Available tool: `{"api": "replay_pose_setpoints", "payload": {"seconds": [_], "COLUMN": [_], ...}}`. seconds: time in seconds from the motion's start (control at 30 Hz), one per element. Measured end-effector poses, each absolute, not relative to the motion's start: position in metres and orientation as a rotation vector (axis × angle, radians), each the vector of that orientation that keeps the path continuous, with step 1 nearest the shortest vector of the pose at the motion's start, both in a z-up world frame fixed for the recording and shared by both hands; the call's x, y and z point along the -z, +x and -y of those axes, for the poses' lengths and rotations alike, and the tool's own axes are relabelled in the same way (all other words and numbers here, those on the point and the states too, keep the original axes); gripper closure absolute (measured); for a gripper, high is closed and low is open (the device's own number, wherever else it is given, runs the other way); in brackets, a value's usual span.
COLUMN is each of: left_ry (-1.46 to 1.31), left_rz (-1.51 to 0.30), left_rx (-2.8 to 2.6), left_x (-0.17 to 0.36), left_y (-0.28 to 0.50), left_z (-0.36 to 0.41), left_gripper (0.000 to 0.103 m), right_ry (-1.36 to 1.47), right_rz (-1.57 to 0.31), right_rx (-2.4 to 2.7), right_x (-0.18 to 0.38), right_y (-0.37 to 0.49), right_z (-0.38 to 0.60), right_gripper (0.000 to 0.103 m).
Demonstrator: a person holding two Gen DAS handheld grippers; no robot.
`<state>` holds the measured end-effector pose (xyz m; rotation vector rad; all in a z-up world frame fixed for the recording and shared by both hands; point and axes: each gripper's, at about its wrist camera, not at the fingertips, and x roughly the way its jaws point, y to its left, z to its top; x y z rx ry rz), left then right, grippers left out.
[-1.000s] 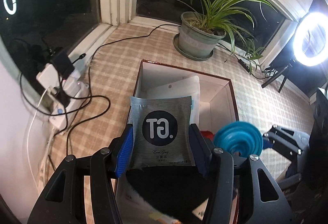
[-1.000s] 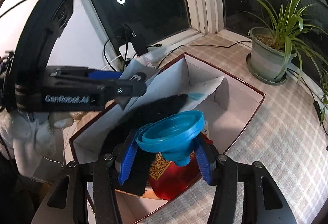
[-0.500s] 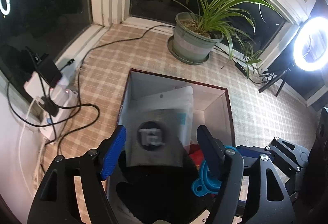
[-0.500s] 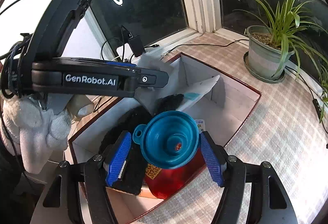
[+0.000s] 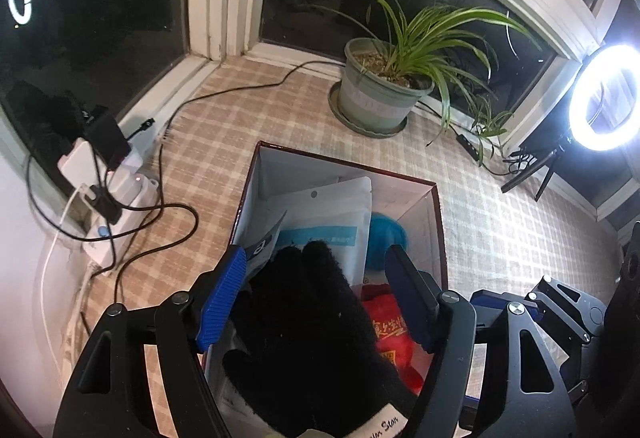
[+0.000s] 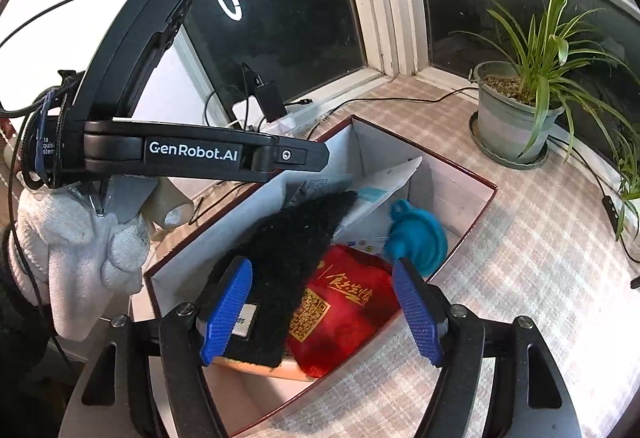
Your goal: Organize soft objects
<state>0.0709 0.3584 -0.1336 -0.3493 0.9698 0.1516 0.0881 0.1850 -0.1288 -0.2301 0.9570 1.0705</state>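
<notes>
An open cardboard box (image 5: 438, 234) (image 6: 486, 197) sits on the checked mat. Inside lie a black knitted glove (image 5: 312, 326) (image 6: 296, 238), a red pouch (image 5: 390, 330) (image 6: 340, 302), a white and blue pouch (image 5: 328, 213) (image 6: 384, 185), a grey sachet (image 5: 262, 248) at the left wall, and a blue silicone funnel (image 5: 384, 234) (image 6: 418, 238). My left gripper (image 5: 316, 302) is open and empty above the glove. My right gripper (image 6: 324, 314) is open and empty above the box's near end. The left gripper's body (image 6: 192, 153) shows in the right wrist view.
A potted spider plant (image 5: 380, 93) (image 6: 516, 117) stands beyond the box by the window. A power strip with chargers and cables (image 5: 108, 173) (image 6: 264, 109) lies at the left. A lit ring light (image 5: 606, 97) stands at the right.
Both grippers have opened. The grey sachet dropped from the left gripper into the box. The blue funnel dropped from the right gripper and lies in the box's far end.
</notes>
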Motion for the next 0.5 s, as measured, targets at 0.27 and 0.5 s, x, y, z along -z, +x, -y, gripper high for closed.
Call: {"api": "replay_pose_setpoints", "payload": {"seconds": [0.27,0.5], "left_ry": [-0.333,-0.313], "left_rz": [-0.873,-0.791], "left_rx": [-0.205,-0.248], "left_x": [0.108,0.087], "left_y": [0.036,-0.002], "left_z": [-0.347,-0.321], "left_gripper": [0.031,0.031], "right_ry": [-0.212,-0.18], "right_rz": [-0.921,-0.894], "right_rx": [-1.087,-1.071], "right_x": [0.113,0.096], "right_y": [0.069,0.058], "right_z": [-0.16,-0.128], "right_gripper": [0.034,0.034]}}
